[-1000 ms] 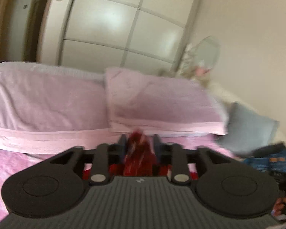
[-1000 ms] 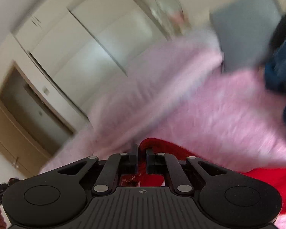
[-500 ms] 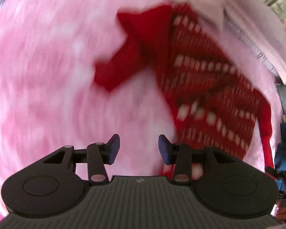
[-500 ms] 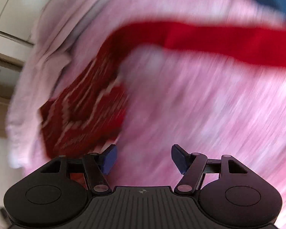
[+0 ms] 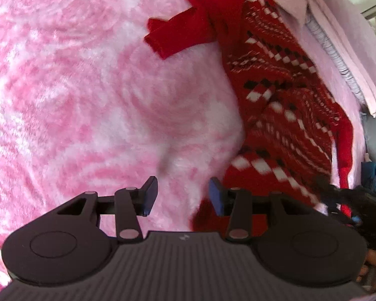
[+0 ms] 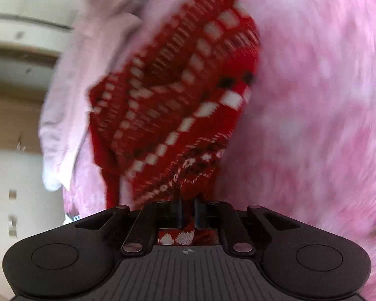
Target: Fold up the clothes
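Note:
A red knitted sweater [image 5: 275, 95] with white and black diamond patterns lies crumpled on a pink fluffy blanket [image 5: 75, 87], one plain red sleeve [image 5: 178, 37] stretched out to the left. My left gripper [image 5: 183, 195] is open and empty, just left of the sweater's near edge. My right gripper [image 6: 188, 213] is shut on the sweater [image 6: 175, 105], with patterned knit pinched between its fingers. The right wrist view is blurred.
Pale pink pillows [image 5: 338, 37] lie beyond the sweater at the head of the bed. Blue denim clothing [image 5: 373, 178] sits at the far right. A white wardrobe [image 6: 20, 35] stands behind the bed. The other gripper and a hand [image 5: 351, 200] show at the lower right.
Both grippers let go of the sweater and swung down over the bed. Since half a second ago, the right gripper has shut on the sweater's patterned edge. The left stays open.

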The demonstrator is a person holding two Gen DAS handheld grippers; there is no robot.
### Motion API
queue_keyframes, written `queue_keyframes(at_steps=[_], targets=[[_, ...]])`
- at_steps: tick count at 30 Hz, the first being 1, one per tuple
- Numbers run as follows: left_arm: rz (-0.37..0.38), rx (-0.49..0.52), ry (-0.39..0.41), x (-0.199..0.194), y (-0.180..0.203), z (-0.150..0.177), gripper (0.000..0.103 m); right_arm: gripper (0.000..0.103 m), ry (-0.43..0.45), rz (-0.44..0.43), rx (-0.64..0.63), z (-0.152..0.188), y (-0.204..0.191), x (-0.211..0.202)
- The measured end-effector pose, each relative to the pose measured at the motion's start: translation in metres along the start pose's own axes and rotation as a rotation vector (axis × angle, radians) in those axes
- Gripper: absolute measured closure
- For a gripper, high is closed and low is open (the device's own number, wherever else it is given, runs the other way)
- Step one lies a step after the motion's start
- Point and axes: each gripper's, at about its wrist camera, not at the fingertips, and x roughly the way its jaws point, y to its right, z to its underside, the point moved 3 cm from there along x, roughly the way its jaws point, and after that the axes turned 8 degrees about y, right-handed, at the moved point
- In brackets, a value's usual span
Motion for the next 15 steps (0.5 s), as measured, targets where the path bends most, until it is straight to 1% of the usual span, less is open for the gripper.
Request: queue_keyframes(at_steps=[5,6,7,8,9,10,11,12,13,14,15], targets=[[0.076,0.067,-0.005,0.009,0.022,0.000,0.063,0.096,0.117,0.178,-0.108,-0.046,0.020,-0.040],[0.089,0.085,-0.011,0.014,0.028,0.001,0.063,0.093,0.141,0.214,-0.129,-0.055,0.024,-0.048],[0.105,0.093,-0.022,0.020,0.035,0.003,0.061,0.088,0.157,0.247,-0.139,-0.063,0.029,-0.054],[0.122,0.092,-0.034,0.026,0.041,0.006,0.060,0.072,0.145,0.265,-0.097,-0.070,0.038,-0.054],[0.139,0.091,-0.046,0.032,0.047,0.008,0.058,0.048,0.137,0.259,-0.047,-0.072,0.048,-0.055],[0.156,0.090,-0.058,0.038,0.052,0.011,0.057,0.037,0.141,0.241,-0.009,-0.071,0.056,-0.058],[0.166,0.092,-0.062,0.041,0.057,0.013,0.056,0.030,0.141,0.224,0.023,-0.068,0.063,-0.060],[0.169,0.096,-0.059,0.041,0.059,0.014,0.052,0.030,0.125,0.208,0.030,-0.060,0.066,-0.058],[0.173,0.100,-0.056,0.041,0.062,0.016,0.045,0.030,0.109,0.192,0.036,-0.053,0.068,-0.055],[0.177,0.105,-0.053,0.041,0.065,0.018,0.042,0.030,0.093,0.176,0.043,-0.045,0.071,-0.053],[0.180,0.109,-0.050,0.041,0.068,0.019,0.042,0.031,0.075,0.161,0.041,-0.038,0.072,-0.051]])
